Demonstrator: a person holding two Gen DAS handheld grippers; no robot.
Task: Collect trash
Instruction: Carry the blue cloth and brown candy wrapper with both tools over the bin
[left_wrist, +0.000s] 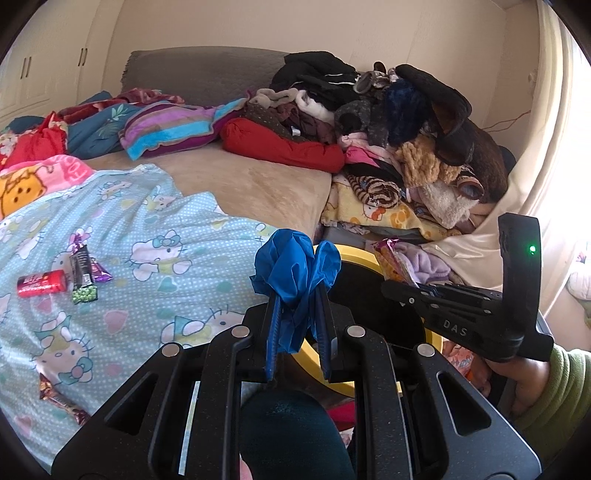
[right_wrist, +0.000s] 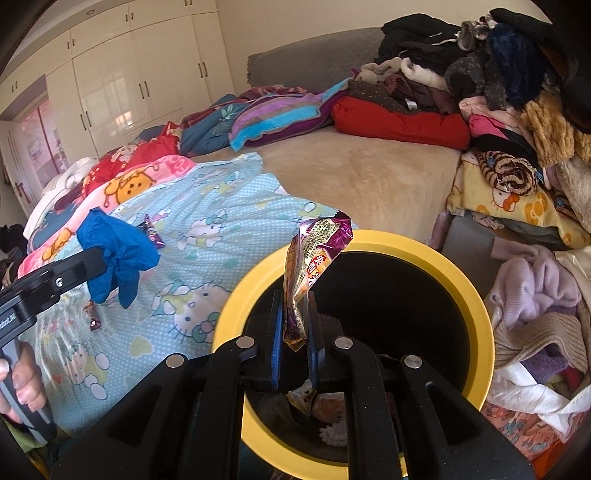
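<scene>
My left gripper (left_wrist: 297, 295) is shut on a crumpled blue glove (left_wrist: 293, 269) and holds it beside the near rim of a yellow-rimmed black bin (left_wrist: 360, 254). The glove also shows in the right wrist view (right_wrist: 118, 254). My right gripper (right_wrist: 295, 314) is shut on a purple and orange snack wrapper (right_wrist: 314, 258) and holds it over the mouth of the bin (right_wrist: 476, 295). The bin holds some wrappers at the bottom. On the Hello Kitty sheet (left_wrist: 147, 266) lie a red can (left_wrist: 42, 283), a black and green wrapper (left_wrist: 83, 275) and another wrapper (left_wrist: 61, 400).
A tall pile of clothes (left_wrist: 406, 122) fills the far right of the bed. Folded blankets (left_wrist: 166, 129) lie along the back. More clothes (right_wrist: 535, 314) lie right of the bin. White wardrobes (right_wrist: 129, 74) stand behind.
</scene>
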